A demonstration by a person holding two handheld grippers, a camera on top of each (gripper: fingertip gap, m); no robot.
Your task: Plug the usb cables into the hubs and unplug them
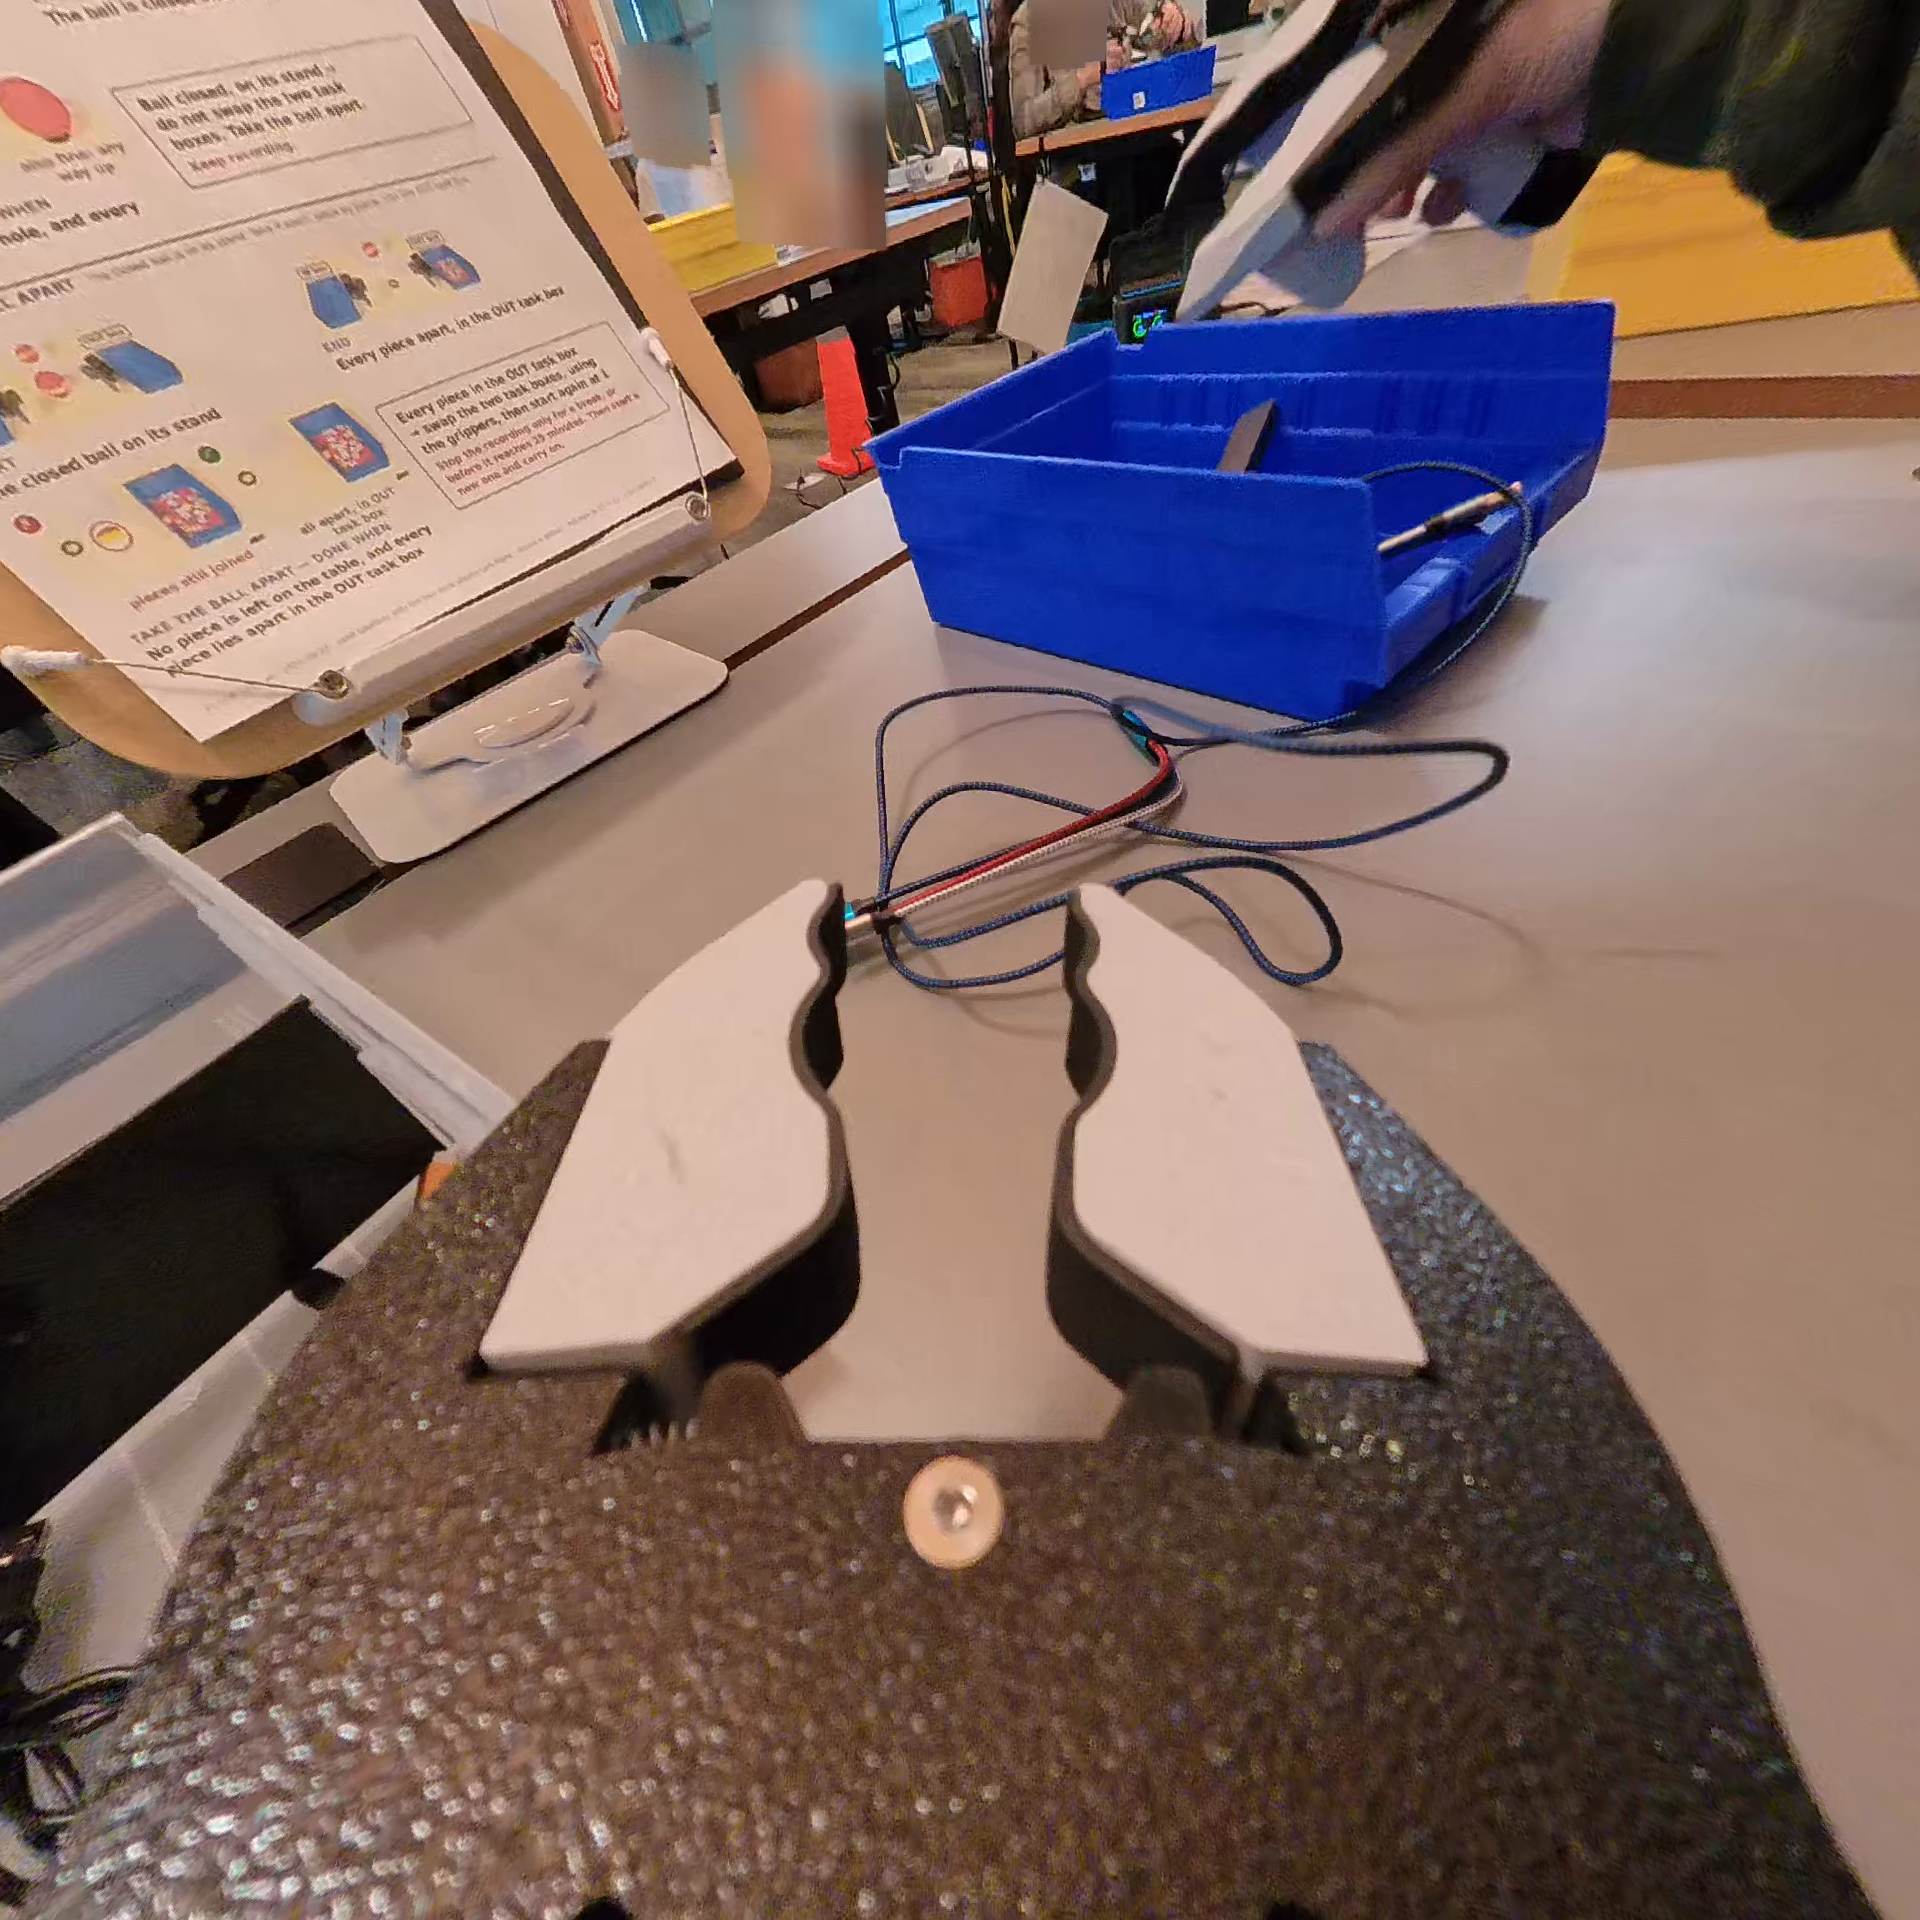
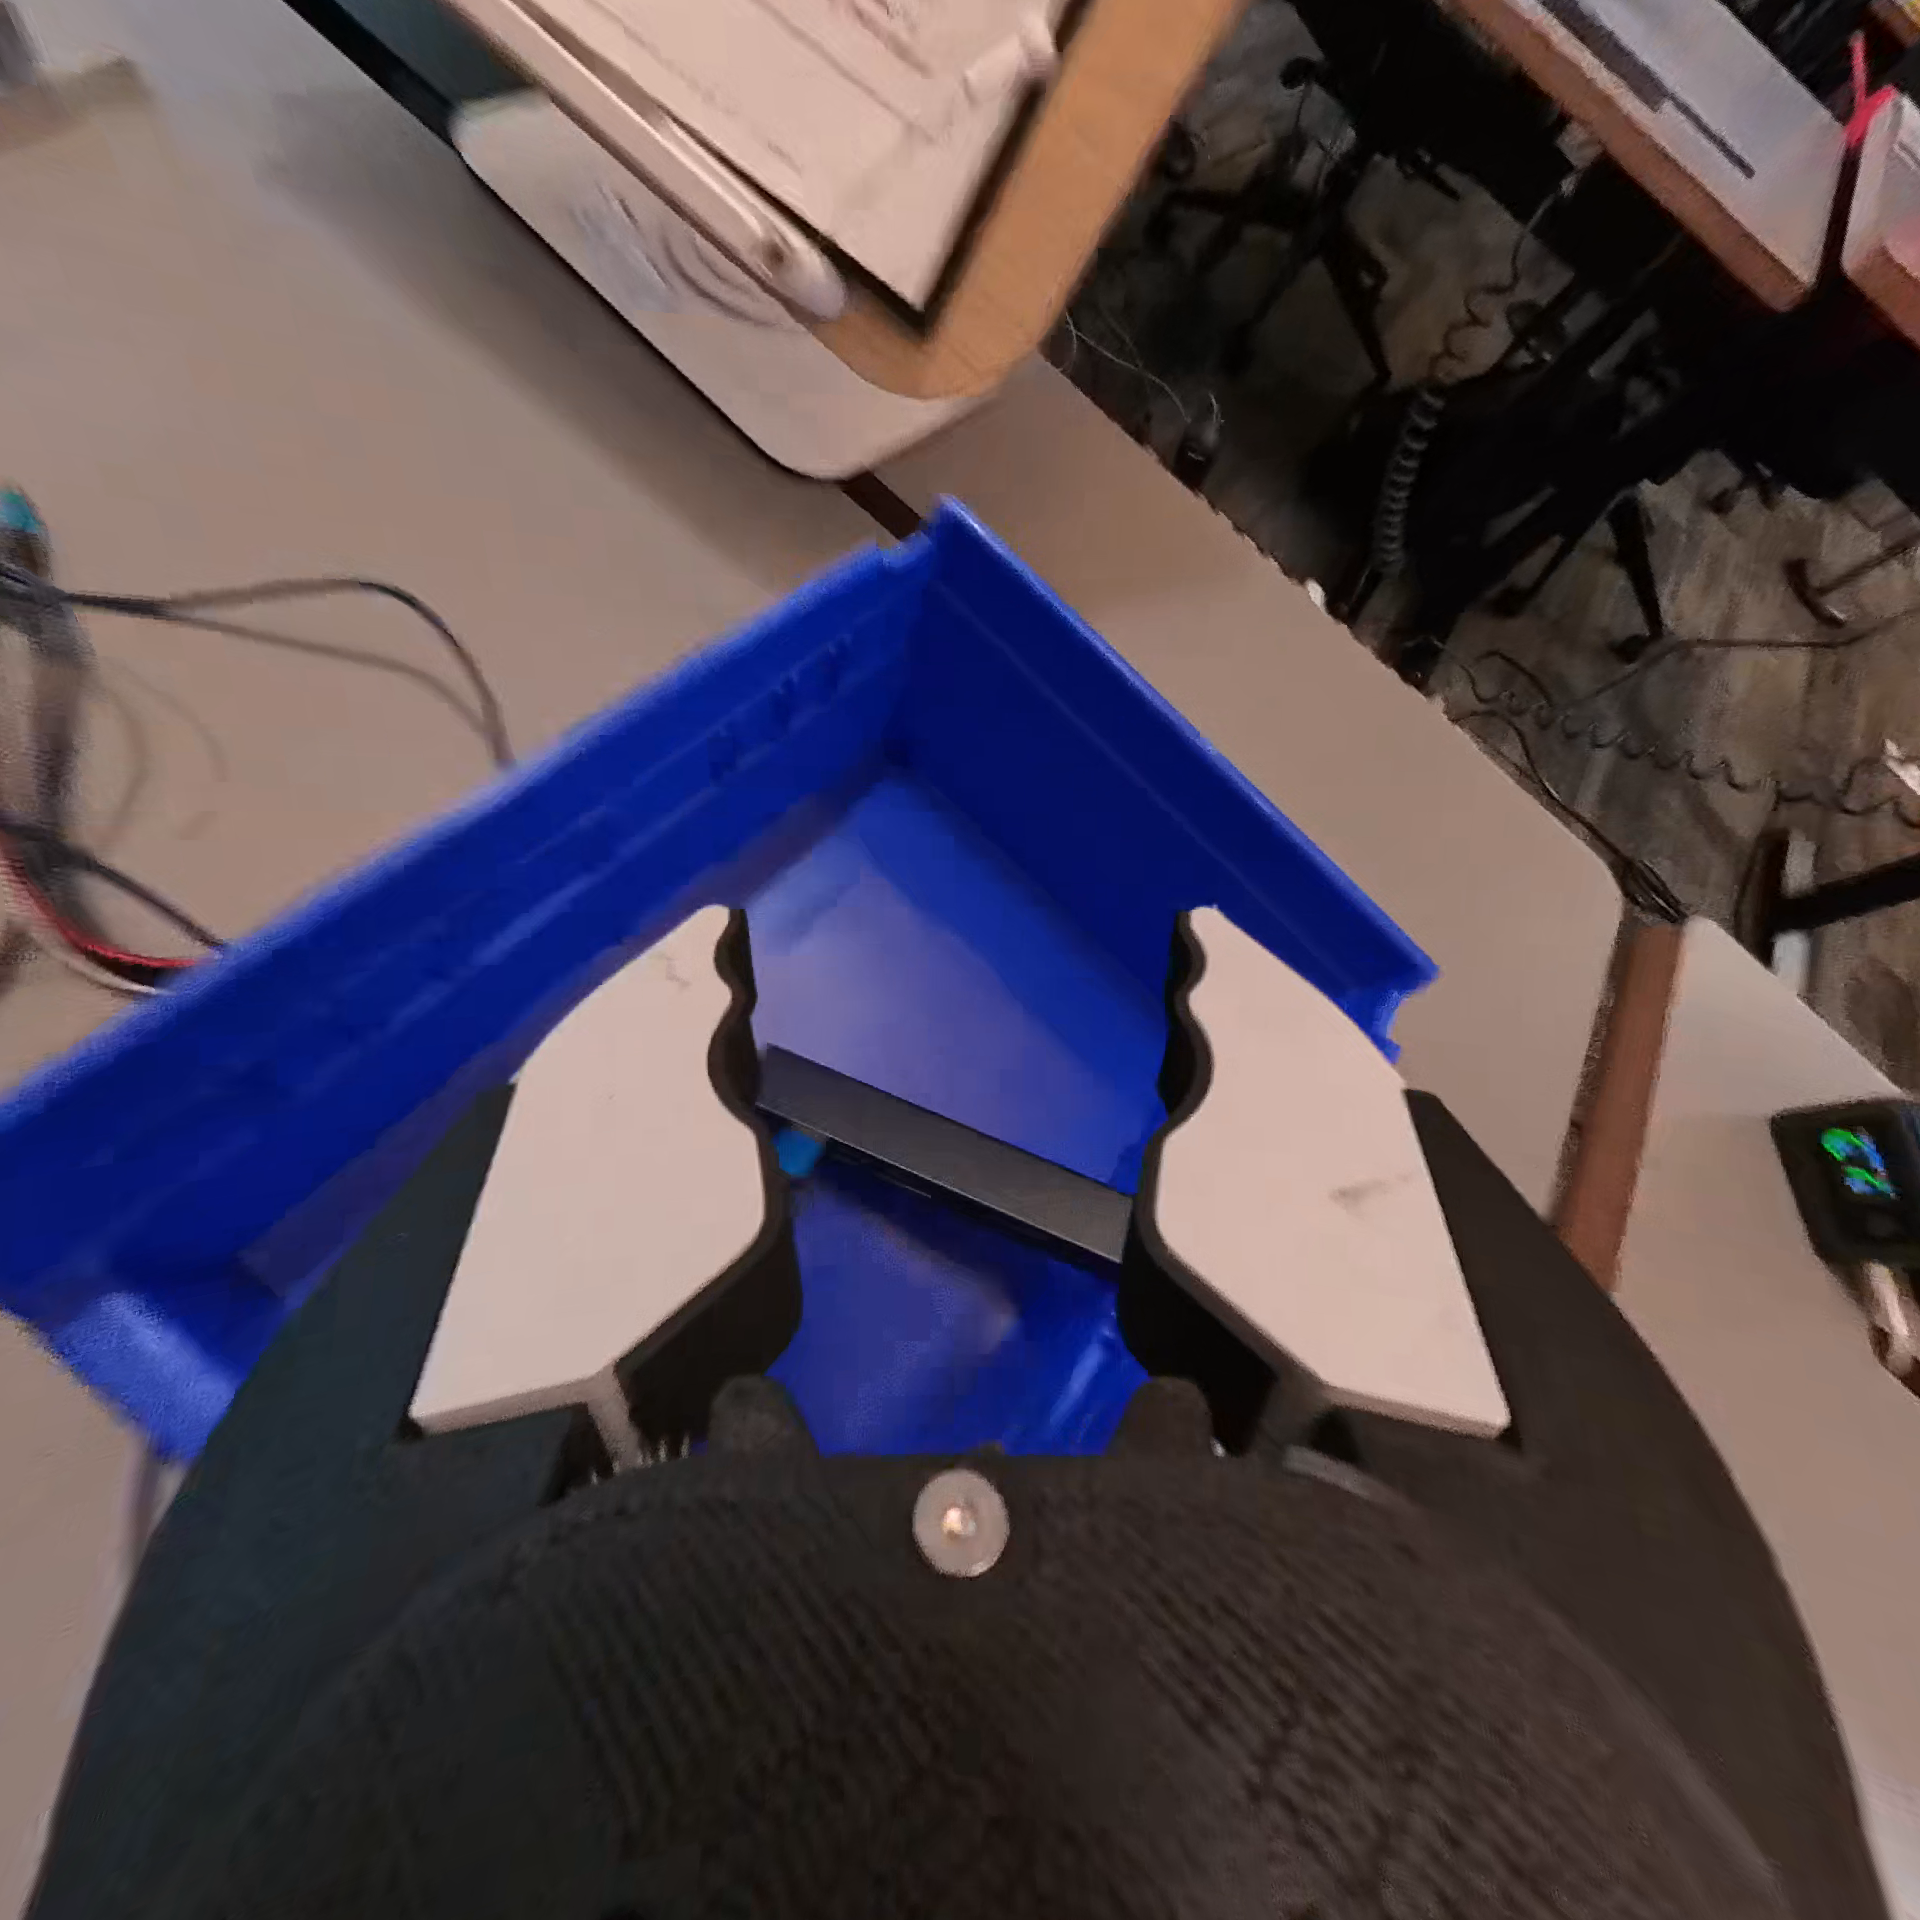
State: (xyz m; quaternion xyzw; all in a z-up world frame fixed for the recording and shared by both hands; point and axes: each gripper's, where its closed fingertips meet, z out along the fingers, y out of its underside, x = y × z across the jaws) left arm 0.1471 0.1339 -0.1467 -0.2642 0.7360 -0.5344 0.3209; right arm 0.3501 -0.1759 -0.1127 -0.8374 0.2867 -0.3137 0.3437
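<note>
While the bundle of braided USB cables (image 1: 1049,831) is lying loose on the grey tabletop (image 1: 1558,1039), nothing is showing as plugged in, so the task is judged to be at its very start. The left tool (image 1: 951,935) is hovering low over the tabletop with its fingers apart and nothing between them; a metal connector end (image 1: 860,918) of the bundle is sitting just beside the tip of its left finger, though whether it is touching is unclear. One dark cable (image 1: 1496,582) is trailing up over the low front wall of the blue bin (image 1: 1091,540), with a plug end (image 1: 1449,516) resting on that edge.

The right tool (image 2: 956,966) is reaching down into the blue bin (image 2: 436,935), its fingers spread wide, and is not gripping anything. A dark rectangular block, presumably a hub (image 2: 945,1148), is lying tilted inside the bin, spanning the gap between the two fingers nearer their base; the same block (image 1: 1247,436) is standing up from the bin floor in the left wrist view. Motion blur is softening the right wrist view.

What is left, then, appears to be nearly everything: getting the hub out or steadied, taking up a connector, seating it in a port, repeating for the other cables, then pulling each out. An instruction sheet on a stand (image 1: 343,343) is standing at the far left of the tabletop.
</note>
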